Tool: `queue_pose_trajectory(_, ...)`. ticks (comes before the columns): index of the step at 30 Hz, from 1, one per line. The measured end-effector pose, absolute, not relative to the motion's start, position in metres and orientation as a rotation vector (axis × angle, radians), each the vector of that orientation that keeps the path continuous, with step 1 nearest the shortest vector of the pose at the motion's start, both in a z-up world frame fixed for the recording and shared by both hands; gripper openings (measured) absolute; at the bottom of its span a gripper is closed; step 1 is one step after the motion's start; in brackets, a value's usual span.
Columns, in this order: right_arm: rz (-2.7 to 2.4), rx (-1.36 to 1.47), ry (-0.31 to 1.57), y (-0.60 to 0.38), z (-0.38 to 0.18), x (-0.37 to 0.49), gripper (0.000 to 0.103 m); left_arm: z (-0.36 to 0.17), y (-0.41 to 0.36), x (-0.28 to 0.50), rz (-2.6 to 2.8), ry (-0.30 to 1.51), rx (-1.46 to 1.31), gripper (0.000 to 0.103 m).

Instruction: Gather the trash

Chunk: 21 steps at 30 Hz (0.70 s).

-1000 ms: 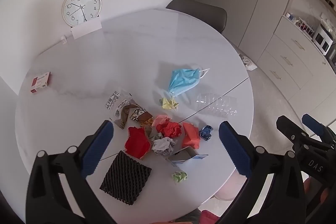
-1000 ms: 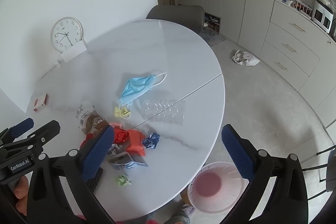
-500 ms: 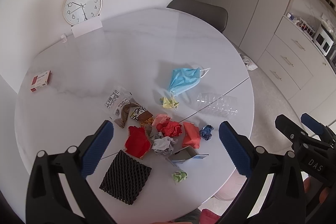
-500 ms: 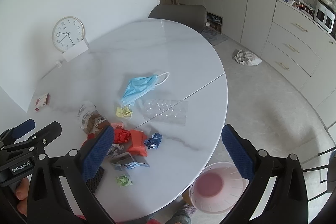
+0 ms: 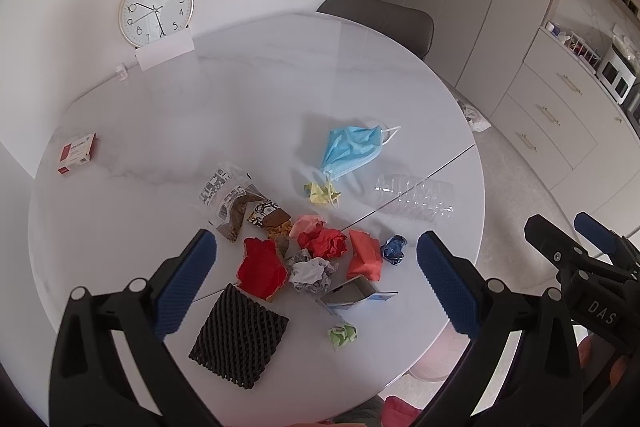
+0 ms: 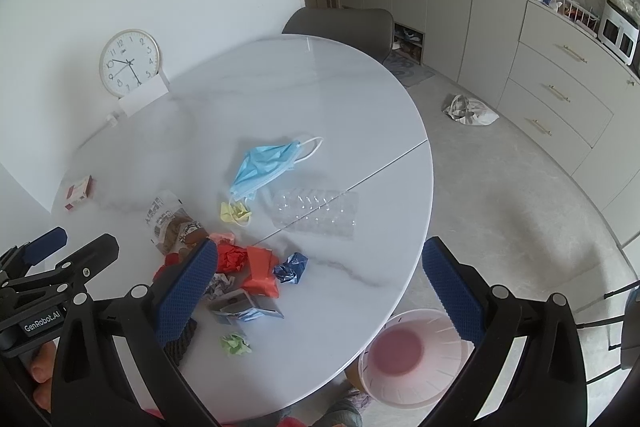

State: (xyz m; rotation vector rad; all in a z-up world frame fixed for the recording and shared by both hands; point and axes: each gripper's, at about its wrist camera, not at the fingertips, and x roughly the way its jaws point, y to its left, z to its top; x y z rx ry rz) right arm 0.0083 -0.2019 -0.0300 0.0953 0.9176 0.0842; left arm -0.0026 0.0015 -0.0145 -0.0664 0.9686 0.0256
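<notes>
Trash lies on a round white table (image 5: 248, 99): a blue face mask (image 5: 350, 147), a clear plastic tray (image 5: 414, 199), crumpled red paper (image 5: 324, 243), a black foam net (image 5: 238, 341), a green wad (image 5: 342, 334), a snack wrapper (image 5: 236, 205). My left gripper (image 5: 316, 283) hangs open high above the pile, holding nothing. My right gripper (image 6: 320, 289) is open too, over the table's near right edge, empty. A pink bin (image 6: 416, 357) stands on the floor below that edge. The right view shows the mask (image 6: 266, 167) and tray (image 6: 316, 213).
A clock (image 5: 156, 9) leans on the wall behind a white card (image 5: 166, 51). A small red box (image 5: 76, 152) lies at the table's left. A grey chair (image 5: 384, 21) stands at the far side. A crumpled bag (image 6: 470, 111) lies on the floor by the cabinets (image 6: 560, 95).
Both views have shifted only slightly; the grippers hover in nearly the same place, both still open. The trash has not moved.
</notes>
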Motion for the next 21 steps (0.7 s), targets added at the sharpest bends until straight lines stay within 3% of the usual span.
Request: queue_pose_trajectory(21, 0.09, 0.086, 0.925, -0.2013, -0.032, 0.0096, 0.101, -0.0171, 0.0024, -0.0009, 0.028, 0.979, -0.064, 0.096)
